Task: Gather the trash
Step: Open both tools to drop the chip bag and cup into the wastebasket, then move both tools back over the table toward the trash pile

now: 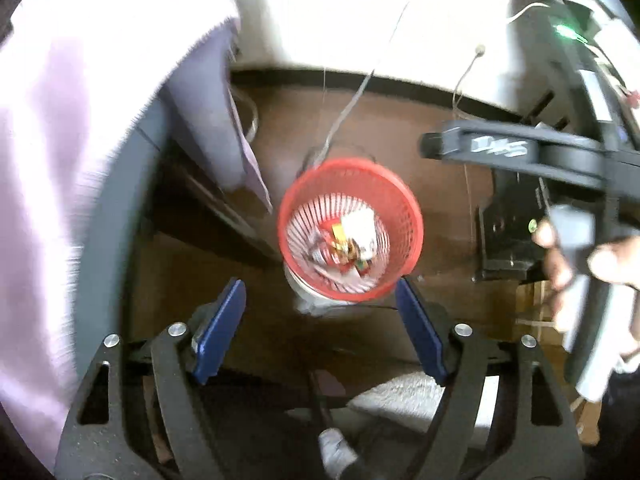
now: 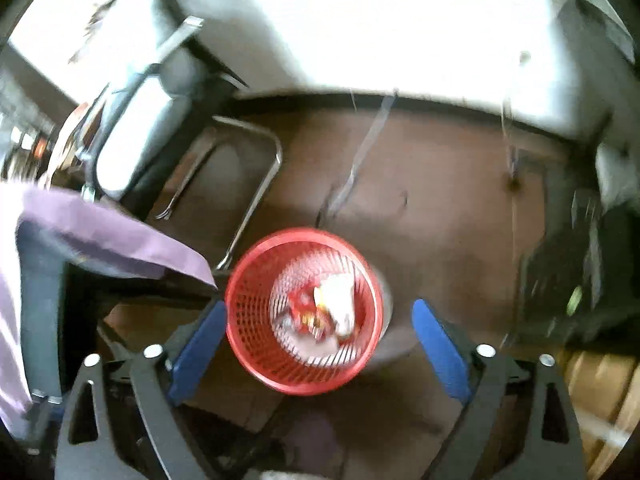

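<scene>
A red mesh waste basket (image 1: 400, 196) stands on the dark brown floor below me and holds crumpled wrappers and white paper (image 1: 352, 240). My left gripper (image 1: 320, 332) is open and empty, high above the basket's near side. In the right wrist view the basket (image 2: 248, 320) sits between my blue fingers, with the trash (image 2: 328, 308) inside. My right gripper (image 2: 320, 348) is open and empty above it. The right gripper's black body (image 1: 520, 152) and the hand holding it show at the right of the left wrist view.
A table edge with a lilac cloth (image 1: 80, 160) hangs at the left. A chrome-framed chair (image 2: 160, 120) stands left of the basket. Thin cables (image 1: 352, 104) run down the white wall. Black equipment (image 1: 512, 232) and cardboard (image 2: 600, 392) sit at the right.
</scene>
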Motion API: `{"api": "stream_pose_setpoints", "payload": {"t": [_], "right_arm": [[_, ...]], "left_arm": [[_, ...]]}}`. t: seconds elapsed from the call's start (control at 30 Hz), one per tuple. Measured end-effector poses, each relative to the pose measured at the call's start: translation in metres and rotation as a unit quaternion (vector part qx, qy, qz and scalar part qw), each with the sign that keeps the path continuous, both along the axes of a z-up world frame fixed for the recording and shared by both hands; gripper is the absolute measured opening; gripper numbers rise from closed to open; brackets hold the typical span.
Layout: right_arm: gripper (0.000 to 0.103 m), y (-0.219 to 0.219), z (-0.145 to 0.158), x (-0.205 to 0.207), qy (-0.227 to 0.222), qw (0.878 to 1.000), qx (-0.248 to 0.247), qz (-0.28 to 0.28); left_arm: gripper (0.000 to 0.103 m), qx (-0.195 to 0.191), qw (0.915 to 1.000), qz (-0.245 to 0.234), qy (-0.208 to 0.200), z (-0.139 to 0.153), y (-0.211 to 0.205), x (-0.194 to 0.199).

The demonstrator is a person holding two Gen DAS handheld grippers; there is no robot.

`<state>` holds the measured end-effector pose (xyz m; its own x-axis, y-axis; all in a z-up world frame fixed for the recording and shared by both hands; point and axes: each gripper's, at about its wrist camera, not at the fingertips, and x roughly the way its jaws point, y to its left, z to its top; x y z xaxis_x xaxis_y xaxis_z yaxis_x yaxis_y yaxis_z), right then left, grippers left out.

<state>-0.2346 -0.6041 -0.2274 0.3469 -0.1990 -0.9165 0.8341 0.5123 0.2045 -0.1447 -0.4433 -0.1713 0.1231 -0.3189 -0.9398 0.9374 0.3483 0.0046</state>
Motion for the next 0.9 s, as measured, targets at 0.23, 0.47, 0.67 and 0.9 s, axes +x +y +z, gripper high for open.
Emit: {"api": "stream_pose_setpoints", "payload": {"t": [0.23,0.47,0.67,0.9], "right_arm": [[0.097,0.047,0.090,0.042,-0.055,0.990,-0.097,0.090],[0.097,0.107,0.153,0.088,-0.115,0.969,-0.126,0.178],[0.097,0.162,0.201,0.136,-0.166,0.943,-0.121,0.261],[0.097,0.242,0.247,0.203,-0.212,0.904,-0.120,0.352]], "left_arm": [[0.086,-0.105,0.9918,0.052,-0.049,0.096,0.070,0.018],[0.087,-0.162,0.9722,0.142,-0.092,0.156,0.139,0.055],[0.088,-0.194,0.9547,0.195,-0.113,0.201,0.203,0.093],[0.095,-0.181,0.9115,0.336,-0.153,0.237,0.286,0.167]]}}
